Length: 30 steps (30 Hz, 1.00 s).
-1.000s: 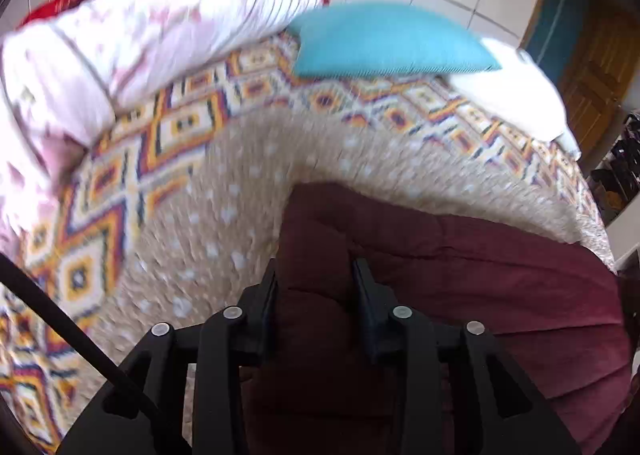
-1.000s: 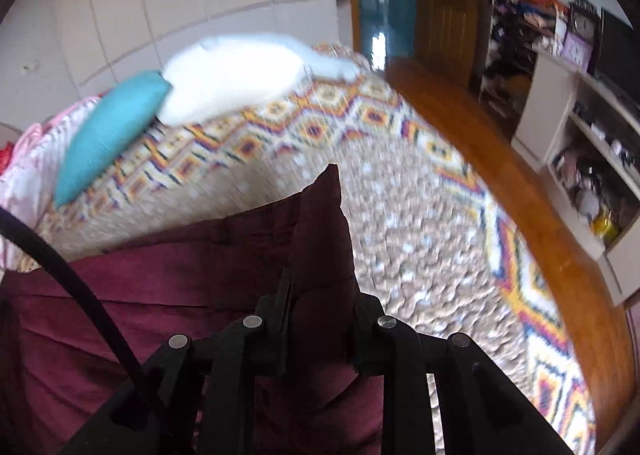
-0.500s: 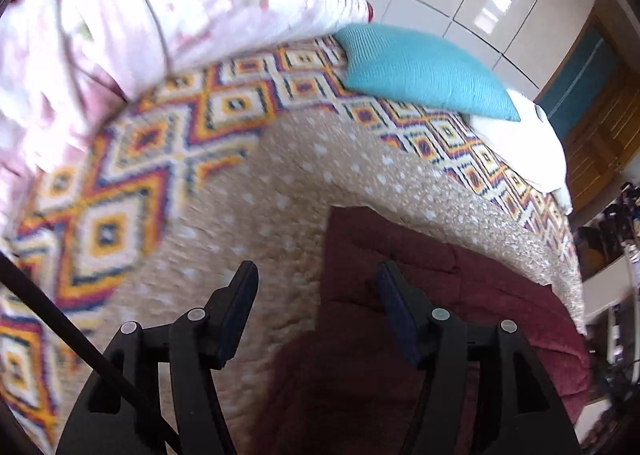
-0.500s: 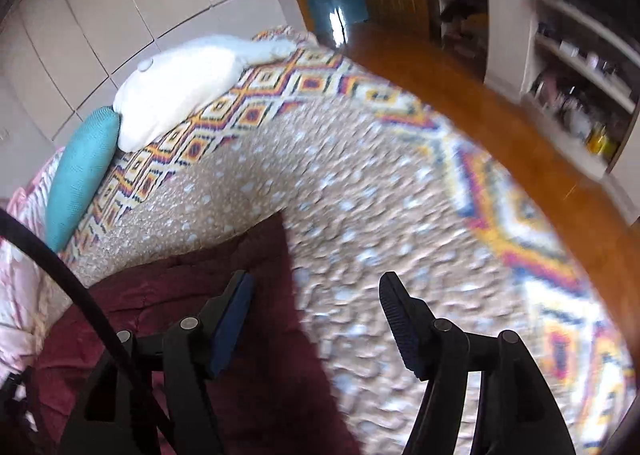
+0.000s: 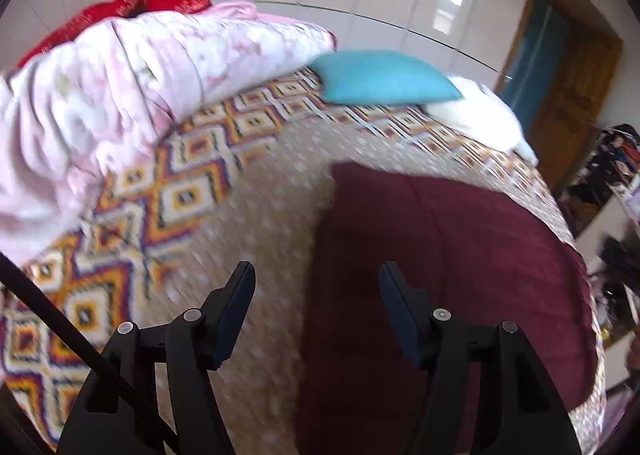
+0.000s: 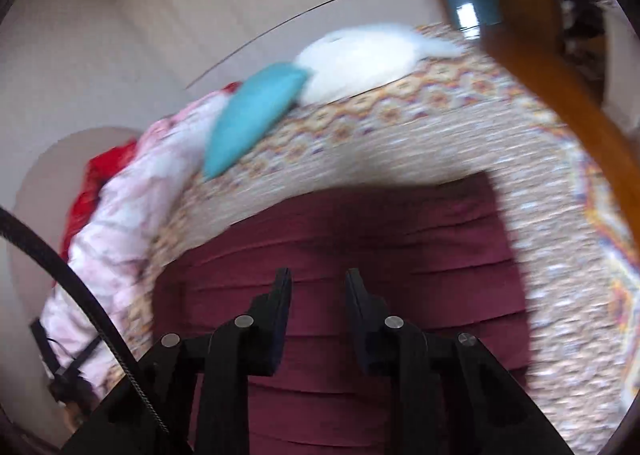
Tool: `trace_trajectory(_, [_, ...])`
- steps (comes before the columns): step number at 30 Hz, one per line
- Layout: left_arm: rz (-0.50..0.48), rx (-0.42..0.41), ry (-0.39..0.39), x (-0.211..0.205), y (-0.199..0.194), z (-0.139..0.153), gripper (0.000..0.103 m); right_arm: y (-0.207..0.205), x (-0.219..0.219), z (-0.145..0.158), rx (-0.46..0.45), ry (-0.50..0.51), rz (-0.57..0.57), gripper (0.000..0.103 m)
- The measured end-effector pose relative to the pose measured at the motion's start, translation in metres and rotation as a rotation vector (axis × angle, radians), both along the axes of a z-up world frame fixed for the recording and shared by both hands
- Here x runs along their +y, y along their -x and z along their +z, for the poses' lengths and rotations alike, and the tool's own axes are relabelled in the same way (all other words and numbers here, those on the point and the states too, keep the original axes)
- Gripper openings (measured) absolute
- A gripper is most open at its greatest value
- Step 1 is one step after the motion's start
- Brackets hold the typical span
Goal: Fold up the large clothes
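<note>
Left claw: spread wide, empty, over left edge of folded maroon ribbed garment | Right claw: parted, empty, above garment | Around: bare patterned woven bedspread

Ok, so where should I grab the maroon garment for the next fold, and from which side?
Probably its far corners. The maroon garment lies flat on the bedspread as a rough rectangle, so pinch the far-left corner with the left gripper and the far-right one with the right gripper, coming in low from outside each edge.
</note>
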<state>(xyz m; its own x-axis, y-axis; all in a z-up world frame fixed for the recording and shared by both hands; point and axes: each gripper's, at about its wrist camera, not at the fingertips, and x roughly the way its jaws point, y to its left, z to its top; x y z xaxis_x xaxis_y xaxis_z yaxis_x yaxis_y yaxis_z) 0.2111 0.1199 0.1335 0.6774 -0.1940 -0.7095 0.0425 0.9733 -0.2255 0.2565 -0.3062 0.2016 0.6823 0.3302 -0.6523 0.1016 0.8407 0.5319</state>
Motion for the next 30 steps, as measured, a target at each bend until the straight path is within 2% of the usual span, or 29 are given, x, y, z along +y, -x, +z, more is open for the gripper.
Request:
trace_trajectory(3, [-0.043,0.012,-0.050,-0.029,0.019,-0.026,0.063,-0.038,0.044,-0.033,0.014,-0.075,0.053,0.030])
trace_trajectory(6, [-0.031,0.032,-0.102,-0.040,0.029,-0.045,0.063,-0.074,0.053,-0.085,0.105,-0.078,0.020,0.029])
trace_trajectory(7, [-0.030,0.034,-0.094,-0.038,0.038,-0.046,0.063,-0.082,0.050,-0.103,0.133,-0.082,0.000,0.025])
trace_trajectory(9, [-0.024,0.002,-0.049,-0.031,0.059,-0.044,0.063,-0.094,0.036,-0.127,0.169,-0.068,-0.059,0.002])
trace_trajectory(11, [-0.015,-0.030,-0.054,-0.026,0.080,-0.040,0.063,-0.101,0.025,-0.133,0.189,-0.088,-0.086,0.000])
trace_trajectory(12, [-0.010,-0.043,-0.072,-0.024,0.089,-0.040,0.063,-0.104,0.026,-0.130,0.198,-0.062,-0.092,0.000])
trace_trajectory(13, [0.000,-0.054,-0.101,-0.022,0.099,-0.040,0.063,-0.103,0.029,-0.123,0.203,-0.020,-0.094,0.000])
trace_trajectory(14, [0.007,-0.063,-0.135,-0.020,0.108,-0.039,0.063,-0.101,0.038,-0.111,0.201,0.069,-0.104,0.000])
trace_trajectory(15, [0.007,-0.067,-0.165,-0.019,0.117,-0.039,0.063,-0.095,0.046,-0.099,0.177,0.114,-0.100,0.007])
trace_trajectory(16, [0.009,-0.069,-0.181,-0.017,0.122,-0.039,0.063,-0.087,0.054,-0.088,0.141,0.102,-0.072,0.012])
trace_trajectory(20, [0.044,-0.094,-0.235,-0.008,0.149,-0.037,0.064,-0.059,0.085,-0.059,0.054,-0.034,0.102,0.012])
trace_trajectory(22, [0.058,-0.101,-0.242,-0.005,0.160,-0.037,0.065,-0.048,0.108,-0.061,0.054,-0.115,0.213,0.012])
trace_trajectory(24, [0.061,-0.100,-0.252,-0.007,0.169,-0.038,0.067,-0.046,0.124,-0.073,0.080,-0.164,0.268,0.013])
trace_trajectory(28, [0.031,-0.090,-0.274,-0.015,0.182,-0.041,0.068,-0.053,0.134,-0.111,0.196,-0.149,0.234,0.014])
trace_trajectory(30, [0.017,-0.090,-0.275,-0.018,0.189,-0.041,0.068,-0.040,0.126,-0.105,0.158,-0.200,0.197,0.013])
